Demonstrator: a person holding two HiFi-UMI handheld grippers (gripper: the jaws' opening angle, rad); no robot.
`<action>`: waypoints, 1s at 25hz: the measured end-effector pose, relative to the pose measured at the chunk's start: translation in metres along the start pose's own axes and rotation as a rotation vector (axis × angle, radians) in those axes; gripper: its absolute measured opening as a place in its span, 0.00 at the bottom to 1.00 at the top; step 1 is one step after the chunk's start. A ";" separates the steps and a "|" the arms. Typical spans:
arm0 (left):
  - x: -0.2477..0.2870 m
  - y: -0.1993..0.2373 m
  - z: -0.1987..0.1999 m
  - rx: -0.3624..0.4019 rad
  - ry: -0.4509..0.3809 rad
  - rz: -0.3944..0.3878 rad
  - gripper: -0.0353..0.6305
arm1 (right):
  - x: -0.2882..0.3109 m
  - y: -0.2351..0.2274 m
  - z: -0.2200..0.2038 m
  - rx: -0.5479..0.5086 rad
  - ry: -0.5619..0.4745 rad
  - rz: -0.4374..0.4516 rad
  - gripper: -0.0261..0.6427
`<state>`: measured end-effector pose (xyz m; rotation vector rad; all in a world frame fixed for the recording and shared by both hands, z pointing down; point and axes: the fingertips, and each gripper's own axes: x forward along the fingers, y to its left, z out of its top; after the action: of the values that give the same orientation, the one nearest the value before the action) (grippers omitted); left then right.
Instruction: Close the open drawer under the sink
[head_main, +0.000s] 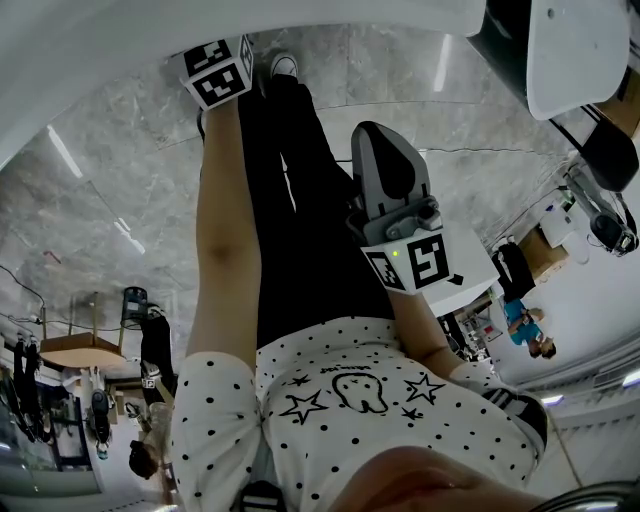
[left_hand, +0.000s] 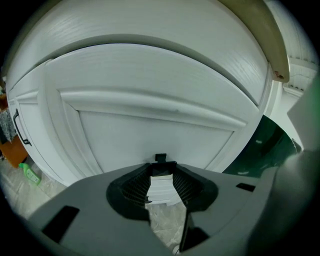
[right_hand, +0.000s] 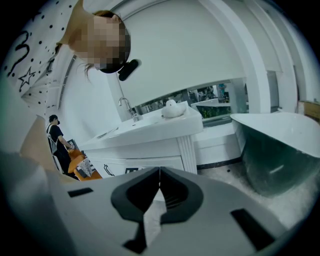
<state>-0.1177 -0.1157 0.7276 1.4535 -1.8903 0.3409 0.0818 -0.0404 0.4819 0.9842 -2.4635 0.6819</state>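
Note:
A white panelled cabinet front fills the left gripper view, very close ahead. My left gripper points at it, jaws a little apart with nothing between them; I cannot tell whether this panel is the drawer. In the head view only its marker cube shows, up near the white vanity edge. My right gripper hangs at the person's side, shut and empty. Its own view shows the right gripper facing the white vanity from a distance, with the faucet and a black drawer handle.
The person's legs and dotted shirt fill the middle of the head view over the marble floor. A white bathtub stands right of the vanity. A green bottle lies on the floor at left. Another person stands by an orange stool.

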 end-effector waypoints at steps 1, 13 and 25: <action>0.000 0.000 0.001 -0.002 -0.002 0.001 0.26 | 0.000 -0.001 0.000 0.000 0.000 0.000 0.06; 0.003 0.004 -0.003 -0.017 -0.007 0.004 0.26 | 0.003 -0.001 -0.004 0.003 0.005 0.003 0.06; 0.005 0.005 -0.005 -0.030 0.004 0.018 0.26 | 0.004 -0.001 -0.005 -0.003 0.015 0.010 0.06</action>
<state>-0.1209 -0.1152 0.7354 1.4161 -1.8979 0.3228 0.0806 -0.0402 0.4887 0.9630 -2.4573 0.6867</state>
